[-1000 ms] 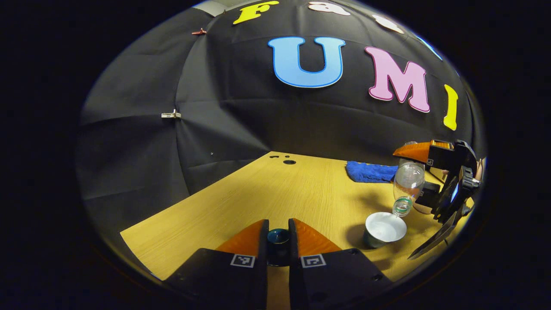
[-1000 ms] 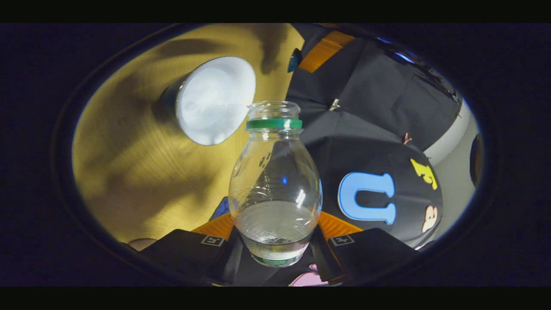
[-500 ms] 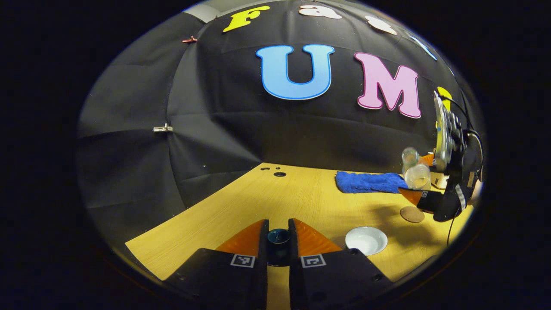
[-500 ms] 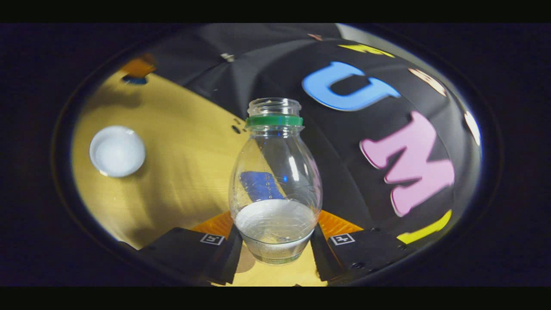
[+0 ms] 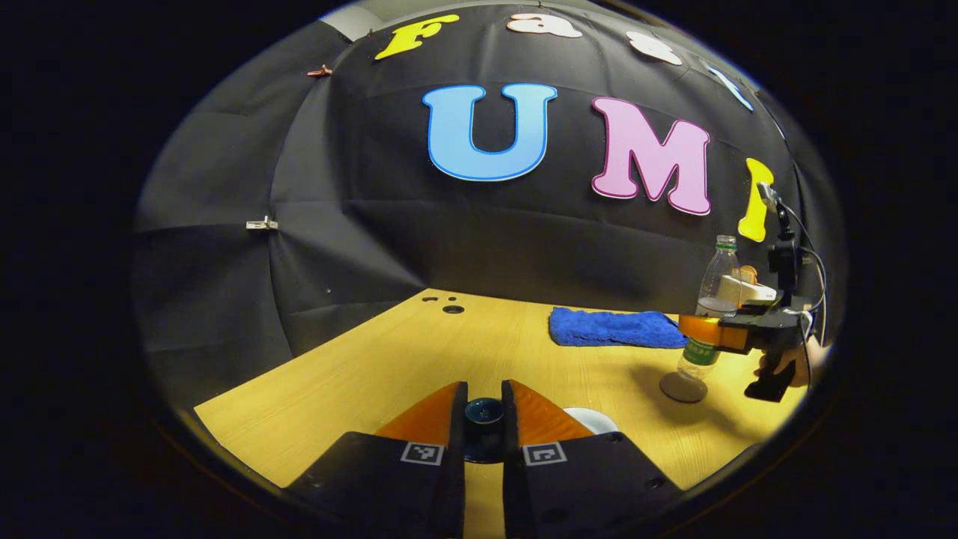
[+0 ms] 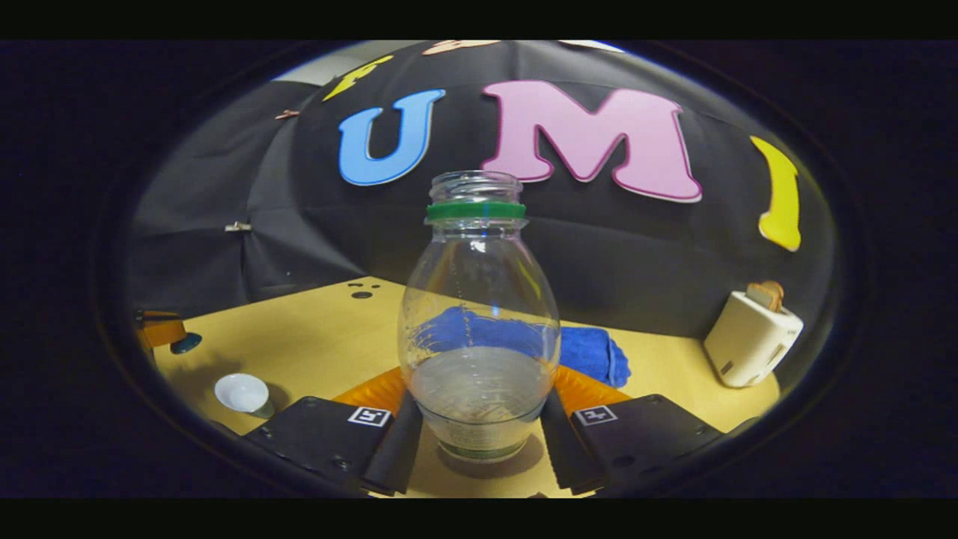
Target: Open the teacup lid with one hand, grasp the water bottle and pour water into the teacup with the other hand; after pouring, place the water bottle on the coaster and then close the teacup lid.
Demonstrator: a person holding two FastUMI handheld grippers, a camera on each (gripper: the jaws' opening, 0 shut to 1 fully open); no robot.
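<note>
My left gripper [image 5: 484, 388] is shut on the small dark teacup lid [image 5: 484, 413], held above the wooden table. The open teacup [image 5: 593, 419], white inside, sits just right of my fingers, partly hidden behind one; it also appears small at lower left as teacup [image 6: 241, 393]. My right gripper [image 6: 479, 393] is shut on the clear water bottle [image 6: 479, 322], upright, capless, with a green neck ring and some water left. From the left gripper view, the right gripper [image 5: 707, 333] holds the bottle [image 5: 715, 281] over the round brown coaster [image 5: 681, 388]; I cannot tell whether they touch.
A folded blue cloth [image 5: 614, 328] lies at the back of the table. A white toaster [image 6: 752, 337] with toast stands at the far right. Cable holes [image 5: 453, 308] mark the tabletop near the wall. A hand [image 5: 786, 363] holds the right gripper.
The bottle has swung from tilted over the teacup to upright and moved right, down over the coaster. My left gripper has kept the lid and shifted slightly.
</note>
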